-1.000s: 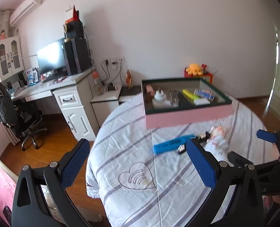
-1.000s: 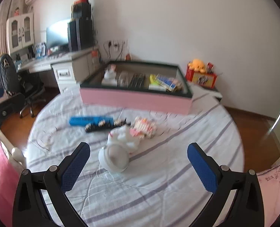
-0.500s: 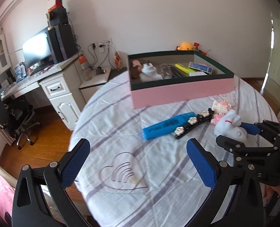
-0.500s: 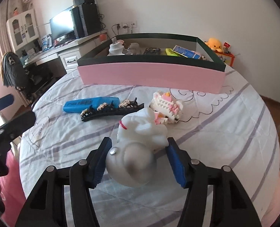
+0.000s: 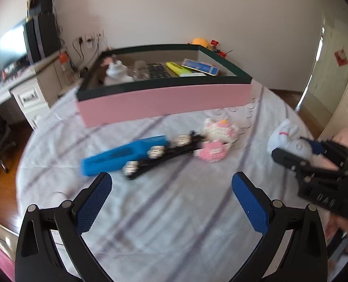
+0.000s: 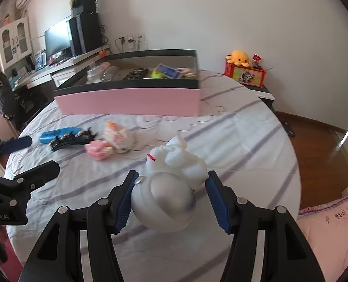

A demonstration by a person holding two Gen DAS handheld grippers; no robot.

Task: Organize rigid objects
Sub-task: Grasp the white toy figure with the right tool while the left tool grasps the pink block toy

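Two blue pads of the right gripper (image 6: 170, 198) press on the rounded grey-white base of a white plastic rabbit figurine (image 6: 171, 176), which lies tipped on its side with its ears pointing away toward the far side of the table. The right wrist view shows that grip closely; in the left wrist view the same figurine (image 5: 289, 138) appears only at the right edge, its base hidden among the black fingers of the right gripper (image 5: 310, 150), so the pad contact cannot be read there.

The left gripper (image 5: 171, 202) hangs over the striped white tablecloth (image 5: 174, 223) with its jaws spread wide and nothing between them. The right wrist view catches only one blue pad and part of the black frame of the left gripper (image 6: 21, 155) at its left border.

Just beyond the left gripper lie a long blue plastic case (image 5: 122, 155) and a black strip set with silver studs (image 5: 160, 156), the strip resting against the case. Touching the strip's far end is a pink and white brick-built toy (image 5: 215, 138), blurred in the left view but clearer in the right (image 6: 112, 141).

Farther back stands a pink-sided, dark-rimmed rectangular box (image 5: 164, 98). The left view looks deeper into it, showing a white figure, a clear jar, a dark keypad, a yellow bar and a blue card box. Only the right view shows the orange plush octopus (image 6: 239, 57) on a red tin beyond the table.
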